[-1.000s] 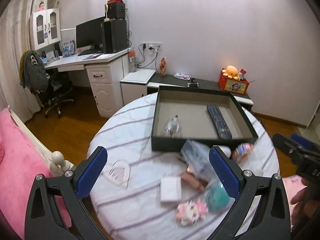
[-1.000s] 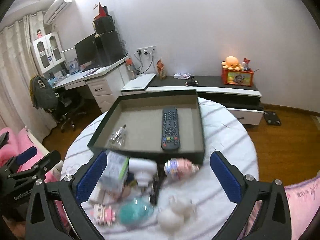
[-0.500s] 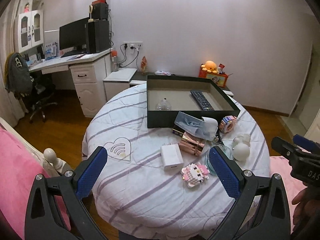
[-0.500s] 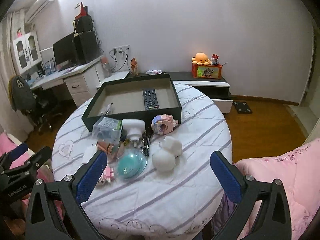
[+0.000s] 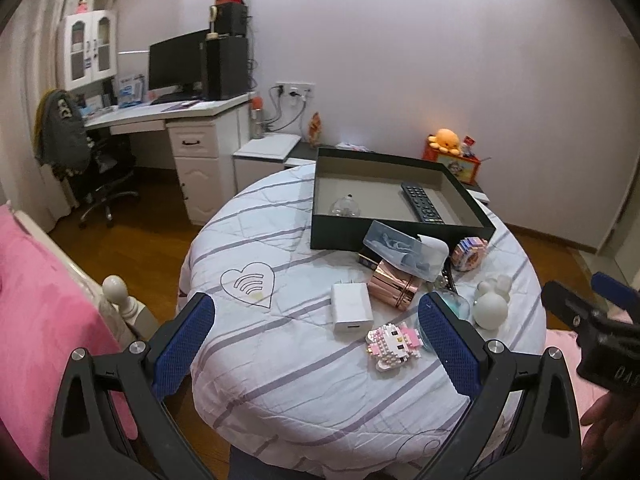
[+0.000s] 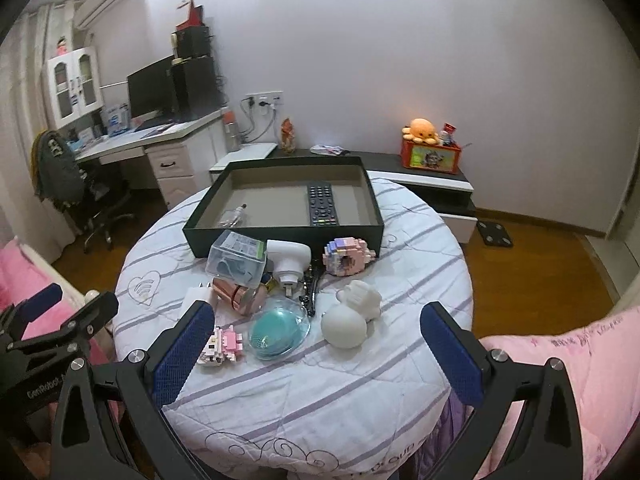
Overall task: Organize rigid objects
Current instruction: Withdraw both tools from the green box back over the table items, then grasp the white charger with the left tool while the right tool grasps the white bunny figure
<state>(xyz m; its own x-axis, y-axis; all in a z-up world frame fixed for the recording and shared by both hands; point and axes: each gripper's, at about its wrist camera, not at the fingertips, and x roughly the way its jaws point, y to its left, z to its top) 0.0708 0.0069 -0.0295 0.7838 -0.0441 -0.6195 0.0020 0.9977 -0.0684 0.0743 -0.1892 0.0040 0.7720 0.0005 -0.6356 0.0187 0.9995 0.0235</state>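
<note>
Black left gripper (image 6: 52, 316) – "GenRobot" lettering, right gripper (image 5: 592, 312) – "DAS", both gaping.

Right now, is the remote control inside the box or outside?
Inside. The remote control lies flat on the floor of the open box, beside its right wall.

What we cannot make out

In the left wrist view the teal dome (image 5: 454, 307) sits mostly behind a blue fingertip, and the right gripper (image 5: 592, 312) runs off the frame's edge. We cannot identify the dark strand (image 6: 310, 288) half under the white plug (image 6: 289, 261), nor the contents of the clear plastic box (image 6: 236, 258); the small glass item (image 6: 232, 218) in the tray (image 6: 280, 236) is too small to identify.
</note>
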